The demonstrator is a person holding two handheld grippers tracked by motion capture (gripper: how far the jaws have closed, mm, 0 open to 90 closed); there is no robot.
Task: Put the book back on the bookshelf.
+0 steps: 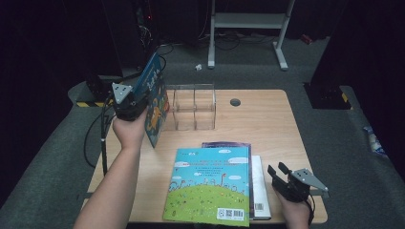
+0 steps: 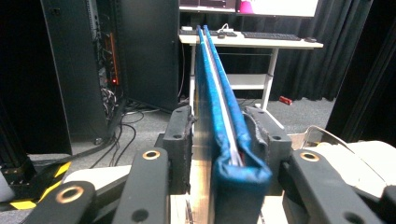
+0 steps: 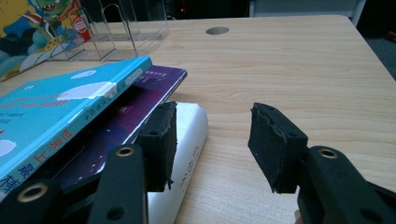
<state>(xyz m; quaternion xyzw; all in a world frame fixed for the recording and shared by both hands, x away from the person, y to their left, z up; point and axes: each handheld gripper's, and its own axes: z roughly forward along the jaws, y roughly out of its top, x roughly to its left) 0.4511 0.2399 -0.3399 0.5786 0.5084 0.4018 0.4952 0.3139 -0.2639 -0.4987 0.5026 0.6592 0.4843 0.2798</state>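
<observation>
My left tool point(image 1: 128, 101) is clamped on the thin blue hardcover picture book point(image 1: 154, 98), which I hold upright and a little tilted above the left end of the light wooden tabletop point(image 1: 267, 124), just beside the clear acrylic divided book rack point(image 1: 193, 107). In the left gripper view the book point(image 2: 219, 112) runs edge-on away from me between the two black pads, both pressed flat against its covers, near one corner. I judge it light and stiff: the boards won't bend, but the glossy covers could slide, and gripped at a corner the long free end may swing or twist. A hold nearer the middle of an edge would be steadier for dropping it into a slot of the rack. My right tool point(image 1: 282, 174) rests with its jaws apart, holding nothing, just beside the stack of flat books: a turquoise-and-green picture book point(image 1: 210, 183) on top, a dark purple book point(image 3: 140, 100) under it, a white one point(image 3: 187, 144) at the bottom. Those lie flush, so an overhanging edge is where I would take them.
</observation>
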